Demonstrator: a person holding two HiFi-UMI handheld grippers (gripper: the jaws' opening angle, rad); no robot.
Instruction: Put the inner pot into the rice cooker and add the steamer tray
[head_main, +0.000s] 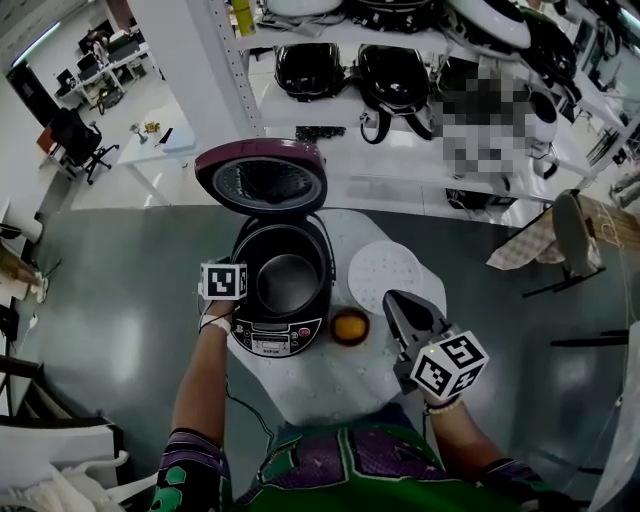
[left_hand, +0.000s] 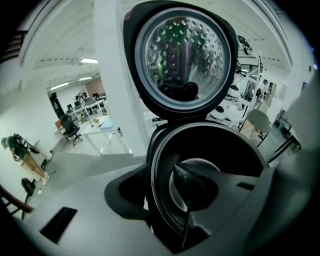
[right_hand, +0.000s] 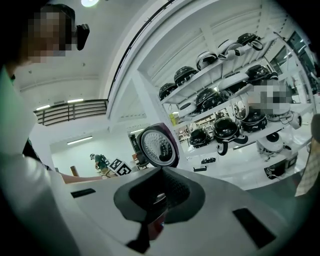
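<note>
Left hand-held gripper (head_main: 238, 287): jaws spread astride left rim of inner pot (head_main: 288, 283) seated in open rice cooker (head_main: 280, 337); right hand-held gripper (head_main: 392, 300): pressed together, empty, beside steamer tray (head_main: 388, 268) on desk (head_main: 330, 385).

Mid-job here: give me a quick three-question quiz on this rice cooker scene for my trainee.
1. True or false: the black rice cooker's maroon lid is closed.
2. Where does the white perforated steamer tray lie?
A) inside the cooker
B) on the white round table, to the person's right of the cooker
C) on a shelf
3. Fill in: the right gripper's fingers are ____.
Key: 1 false; 2 B; 3 shut.
</note>
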